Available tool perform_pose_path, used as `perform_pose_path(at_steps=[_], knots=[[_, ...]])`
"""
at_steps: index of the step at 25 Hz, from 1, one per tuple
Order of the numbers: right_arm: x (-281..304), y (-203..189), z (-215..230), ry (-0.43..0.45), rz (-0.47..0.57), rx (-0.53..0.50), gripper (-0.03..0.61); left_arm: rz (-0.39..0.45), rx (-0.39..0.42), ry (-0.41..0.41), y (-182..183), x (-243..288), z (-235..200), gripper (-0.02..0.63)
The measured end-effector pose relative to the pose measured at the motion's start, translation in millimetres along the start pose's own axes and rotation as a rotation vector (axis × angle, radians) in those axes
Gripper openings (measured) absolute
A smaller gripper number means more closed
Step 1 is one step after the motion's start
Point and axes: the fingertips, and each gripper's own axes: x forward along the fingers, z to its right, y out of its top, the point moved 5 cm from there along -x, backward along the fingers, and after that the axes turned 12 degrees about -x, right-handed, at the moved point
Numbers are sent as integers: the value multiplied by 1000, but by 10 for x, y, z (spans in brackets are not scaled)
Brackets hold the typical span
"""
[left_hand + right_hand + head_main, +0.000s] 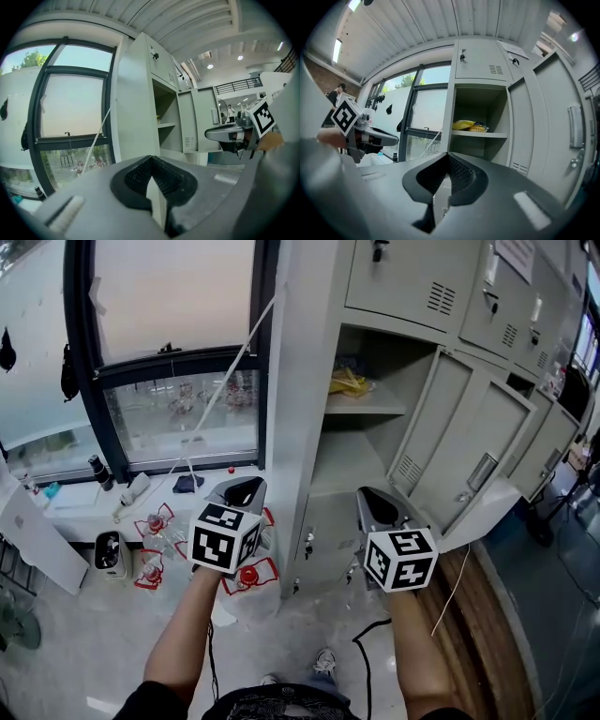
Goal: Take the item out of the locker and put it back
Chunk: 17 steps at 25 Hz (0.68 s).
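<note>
Yellow packet: lying on the upper shelf of the open locker, toward that shelf's left edge. Something darker touching it on its right; whether one item or two, not telling from here. Not being touched by either gripper.

Door: standing wide at the right, leaving the compartment clear to reach into.

Left gripper: hovering low in front of the locker's left wall, well below the shelf's front edge. Carrying nothing; jaws meeting tip to tip, no gap between the pads.

Right gripper: hanging in front of the lower compartment, under the shelf's front edge, pointing into the locker. Jaws pressed fully together, gripping nothing. Looking up along them at the packet, well apart from it.

Step in hand, judging by this: door dealt with, taking-out not yet begun, both tools waiting short of the shelf.

Next move, most likely for the right gripper, being nearer the opening:
- spreading the jaws before going in;
- rising to shelf level and entering over the front edge, steering toward the left edge;
- closing on the packet alone, not on the darker thing beside it.

Worth watching: packet looking soft and flat, so probably needing a pinch on a raised edge, not a squeeze across the body.
</note>
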Motion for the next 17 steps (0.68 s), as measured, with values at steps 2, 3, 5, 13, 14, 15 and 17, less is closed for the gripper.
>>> perform_pose_path(at_steps=[2,3,5,13,14,15,17], knots=[[-5,1,12,-5,-2,0,25,0,-4,0,-6,1,-13,0],[-7,1,17,-7,-3,0,25,0,-6,0,-9,2,-15,0],[-14,3,19,-7,-3,3,25,-2,-7,-2,-15,6,-15,0],[-32,40,-3,-2,2,-1,25,-3,-11,-5,-14,-3,-12,0],[-35,40,-3,-3,2,-1,25,-4,-11,-6,-15,-4,-10,0],[-38,39,-3,-4,2,-1,25,-4,-11,-6,-18,-4,-9,0],[-41,34,-6,-5,2,-2,25,-5,-13,-7,-26,-7,-8,0]])
